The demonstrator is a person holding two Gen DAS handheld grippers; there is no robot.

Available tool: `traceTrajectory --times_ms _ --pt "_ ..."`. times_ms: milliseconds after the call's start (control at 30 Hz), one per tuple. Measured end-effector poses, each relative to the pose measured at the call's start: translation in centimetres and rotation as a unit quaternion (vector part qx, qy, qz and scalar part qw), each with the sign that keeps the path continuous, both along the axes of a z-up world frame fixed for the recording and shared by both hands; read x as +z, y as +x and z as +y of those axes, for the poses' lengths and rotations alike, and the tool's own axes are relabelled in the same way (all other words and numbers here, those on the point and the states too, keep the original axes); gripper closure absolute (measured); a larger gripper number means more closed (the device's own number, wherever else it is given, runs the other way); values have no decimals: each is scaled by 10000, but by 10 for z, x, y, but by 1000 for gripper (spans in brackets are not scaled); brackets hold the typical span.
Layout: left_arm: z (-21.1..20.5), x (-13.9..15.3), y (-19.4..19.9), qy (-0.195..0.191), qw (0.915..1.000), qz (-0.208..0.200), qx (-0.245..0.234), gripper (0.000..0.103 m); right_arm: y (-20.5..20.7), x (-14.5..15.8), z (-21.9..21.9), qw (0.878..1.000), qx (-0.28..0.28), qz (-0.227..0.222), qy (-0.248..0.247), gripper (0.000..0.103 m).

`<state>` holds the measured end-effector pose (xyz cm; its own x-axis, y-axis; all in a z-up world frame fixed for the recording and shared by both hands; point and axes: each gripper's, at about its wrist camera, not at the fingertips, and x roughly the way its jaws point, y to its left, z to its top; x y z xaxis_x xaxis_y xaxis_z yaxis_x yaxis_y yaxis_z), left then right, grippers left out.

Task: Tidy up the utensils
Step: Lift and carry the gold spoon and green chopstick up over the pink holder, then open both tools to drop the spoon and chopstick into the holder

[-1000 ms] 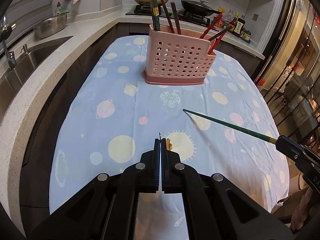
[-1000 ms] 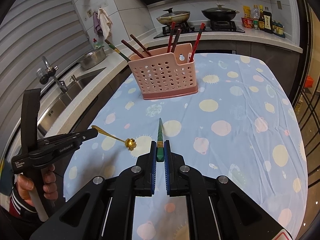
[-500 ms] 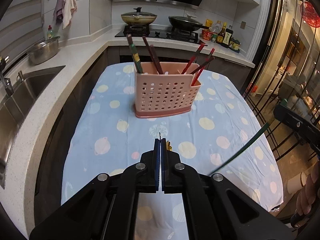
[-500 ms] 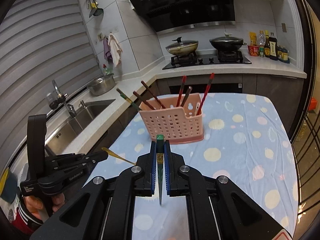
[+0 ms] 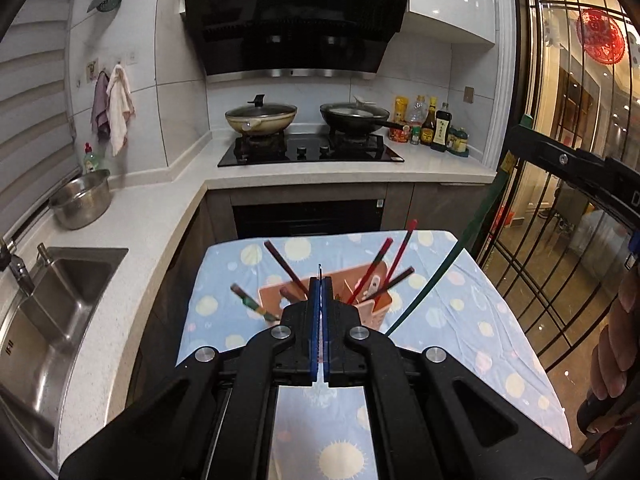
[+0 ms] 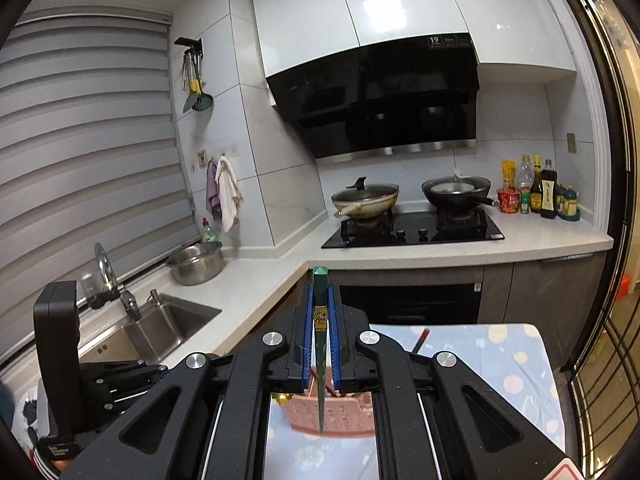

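Both hands have risen since a second ago: right gripper (image 6: 320, 340) fingers clenched on green chopstick (image 6: 320, 360), tip pointing 6 o'clock at pink holder (image 6: 332, 416) below; left gripper (image 5: 320, 320) clamps a thin gold spoon handle (image 5: 319, 270).

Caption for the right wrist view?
Right tool shut on a green chopstick, above the pink utensil holder.

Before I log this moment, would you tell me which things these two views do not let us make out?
- Left gripper, left wrist view: only a thin edge of what it holds shows between its fingers; I can't identify it.
- Pink utensil holder, both views: front hidden behind the gripper bodies.
- Green chopstick, left wrist view: blurred streak.
- Seasoning bottles: labels too small.
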<state>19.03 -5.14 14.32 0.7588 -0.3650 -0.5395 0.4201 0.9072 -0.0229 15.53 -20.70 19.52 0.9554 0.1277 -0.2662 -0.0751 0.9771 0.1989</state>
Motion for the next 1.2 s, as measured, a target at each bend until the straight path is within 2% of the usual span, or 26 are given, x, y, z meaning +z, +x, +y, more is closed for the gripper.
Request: traceTrajectory --times_ms 167,300,533,667,833,1000,1067,1200 --pt "-6 10 32 44 9999 -92 116 103 37 17 -4 9997 -126 -208 42 96" --pt "-6 6 50 97 9998 -31 160 103 62 16 -4 9996 -167 -193 79 96" --pt "-5 -15 66 220 9993 165 234 103 99 -18 0 9995 -156 255 97 96" --pt "-3 -27 76 249 9987 325 312 103 111 -45 4 9981 -139 592 52 96" --pt "-2 -39 83 271 9981 421 353 102 119 -64 9 9960 -142 881 -31 96" --pt "-3 -40 80 296 9977 355 488 99 111 -71 8 9956 -218 907 -77 80" --pt "-1 -39 79 231 9975 366 553 80 104 -71 8 9957 -218 902 -77 72" --pt "0 -36 69 274 9971 250 671 70 84 -70 7 9955 -260 905 -106 58"
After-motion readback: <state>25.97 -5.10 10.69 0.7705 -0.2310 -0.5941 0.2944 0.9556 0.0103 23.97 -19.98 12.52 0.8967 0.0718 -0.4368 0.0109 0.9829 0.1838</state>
